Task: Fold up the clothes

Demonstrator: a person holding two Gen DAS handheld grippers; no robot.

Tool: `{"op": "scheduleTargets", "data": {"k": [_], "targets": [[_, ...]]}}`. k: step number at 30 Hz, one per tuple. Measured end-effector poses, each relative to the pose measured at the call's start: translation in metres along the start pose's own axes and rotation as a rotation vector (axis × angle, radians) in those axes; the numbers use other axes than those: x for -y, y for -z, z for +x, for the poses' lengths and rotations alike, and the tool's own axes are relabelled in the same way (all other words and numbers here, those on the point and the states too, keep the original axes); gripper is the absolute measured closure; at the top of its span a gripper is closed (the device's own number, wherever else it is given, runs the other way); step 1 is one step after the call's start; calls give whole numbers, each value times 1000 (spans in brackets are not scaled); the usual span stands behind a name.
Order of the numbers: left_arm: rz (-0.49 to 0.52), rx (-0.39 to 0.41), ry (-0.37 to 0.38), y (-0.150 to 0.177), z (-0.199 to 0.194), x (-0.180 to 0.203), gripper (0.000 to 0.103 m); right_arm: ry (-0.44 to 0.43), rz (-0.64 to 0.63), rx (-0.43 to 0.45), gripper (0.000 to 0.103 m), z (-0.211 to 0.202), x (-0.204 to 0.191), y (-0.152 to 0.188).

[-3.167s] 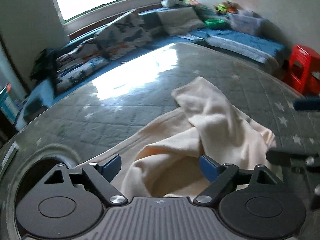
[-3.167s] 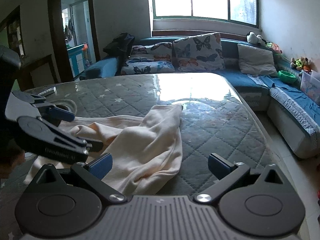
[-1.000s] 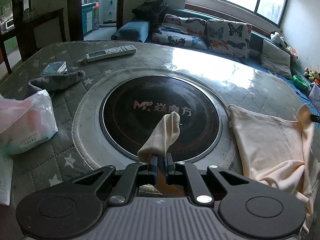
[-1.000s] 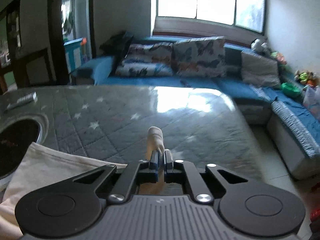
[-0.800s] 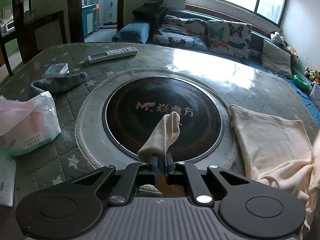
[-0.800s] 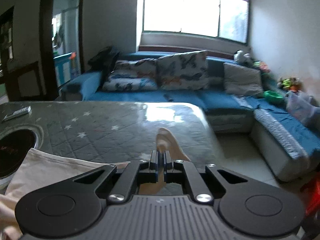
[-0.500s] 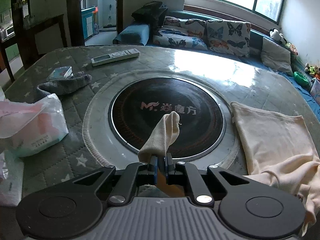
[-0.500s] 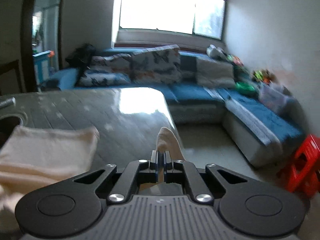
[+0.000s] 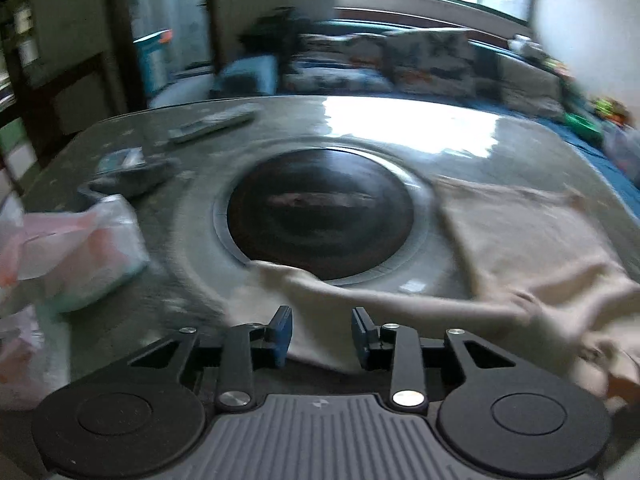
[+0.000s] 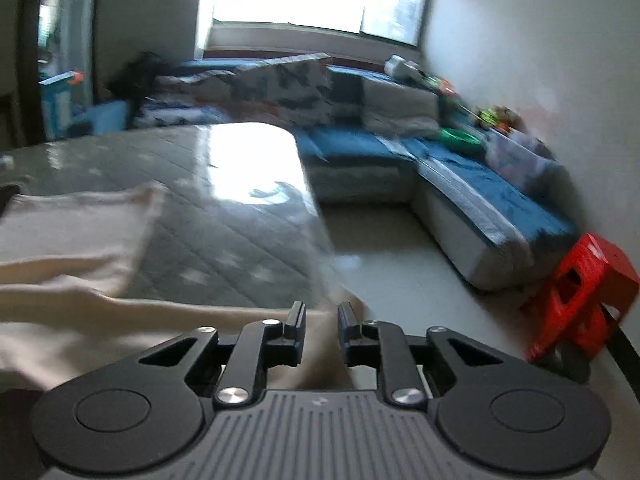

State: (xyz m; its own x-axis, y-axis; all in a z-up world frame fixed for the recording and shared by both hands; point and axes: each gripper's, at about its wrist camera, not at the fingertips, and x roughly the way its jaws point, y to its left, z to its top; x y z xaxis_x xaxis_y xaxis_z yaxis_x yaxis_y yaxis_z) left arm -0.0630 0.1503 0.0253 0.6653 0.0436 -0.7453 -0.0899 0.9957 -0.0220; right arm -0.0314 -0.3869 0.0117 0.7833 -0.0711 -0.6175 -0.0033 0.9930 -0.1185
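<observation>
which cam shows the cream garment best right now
The left wrist view: the cream garment shows as a flat panel beside the dark round disc, with one end trailing toward the left gripper. The right wrist view catches only blurred folds along its left edge.

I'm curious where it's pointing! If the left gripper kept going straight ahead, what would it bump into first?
Probably the cream cloth: it lies right between the left gripper's open fingers, touching or just below. The blur hides depth.

Left gripper (image 9: 321, 336) and right gripper (image 10: 319, 334) fingers now parted, cream garment (image 9: 520, 240) released
</observation>
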Motion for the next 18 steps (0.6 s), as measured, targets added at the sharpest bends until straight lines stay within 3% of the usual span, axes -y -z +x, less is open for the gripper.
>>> {"op": "scheduleTargets", "data": {"k": [2,9,13,18], "targets": [[43,2,76,6,-6,20,58,-73,-24,14,71,-10,-12,-4],[207,8,291,22,-21,91,50,-393,-126,8,64,-28,-75,-13],[306,21,360,27,-21,124,50,-541,-244,0,62,-36,-118,-10],[392,5,363,35,-8,146,51,-642,-360,-29,60,-43,-160,-4]]}}
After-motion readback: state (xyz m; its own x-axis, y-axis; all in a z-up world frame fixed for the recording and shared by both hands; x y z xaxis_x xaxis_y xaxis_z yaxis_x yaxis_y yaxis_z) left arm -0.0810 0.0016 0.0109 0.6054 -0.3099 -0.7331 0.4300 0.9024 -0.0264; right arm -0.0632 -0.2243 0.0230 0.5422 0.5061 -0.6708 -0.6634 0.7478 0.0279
